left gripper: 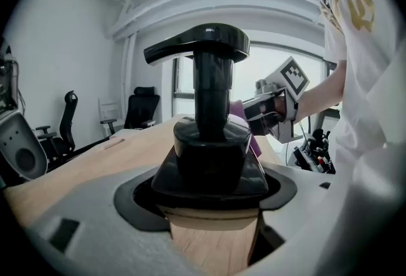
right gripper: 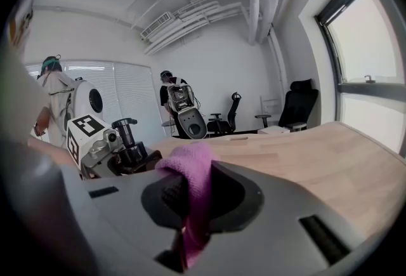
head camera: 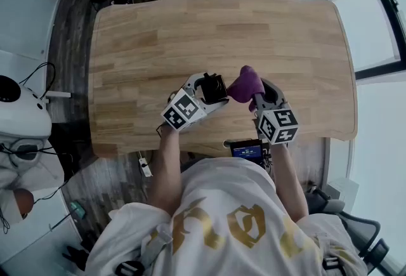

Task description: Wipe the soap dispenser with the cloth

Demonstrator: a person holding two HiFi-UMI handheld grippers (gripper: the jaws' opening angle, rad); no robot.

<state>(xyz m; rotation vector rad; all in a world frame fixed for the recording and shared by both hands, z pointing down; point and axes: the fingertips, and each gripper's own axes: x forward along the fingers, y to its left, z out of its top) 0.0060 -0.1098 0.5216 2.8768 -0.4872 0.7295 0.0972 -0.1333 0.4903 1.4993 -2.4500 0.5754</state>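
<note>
My left gripper [head camera: 214, 87] is shut on a black soap dispenser [left gripper: 212, 122], whose pump head [left gripper: 198, 44] rises upright between the jaws in the left gripper view. From the head view the dispenser [head camera: 214, 85] hangs just above the wooden table [head camera: 152, 33], near its front middle. A purple cloth [head camera: 245, 85] is bunched in my right gripper [head camera: 256, 92], which is shut on it; the cloth [right gripper: 192, 186] fills the jaw gap in the right gripper view. Cloth and dispenser sit close together, a small gap apart. The dispenser's lower body is hidden.
The table's front edge [head camera: 209, 144] runs just below both grippers. A phone-like device [head camera: 247, 151] sits at that edge. White machines [head camera: 22, 113] stand on the floor at left, and office chairs [right gripper: 298, 106] and a person [right gripper: 56, 100] are beyond the table.
</note>
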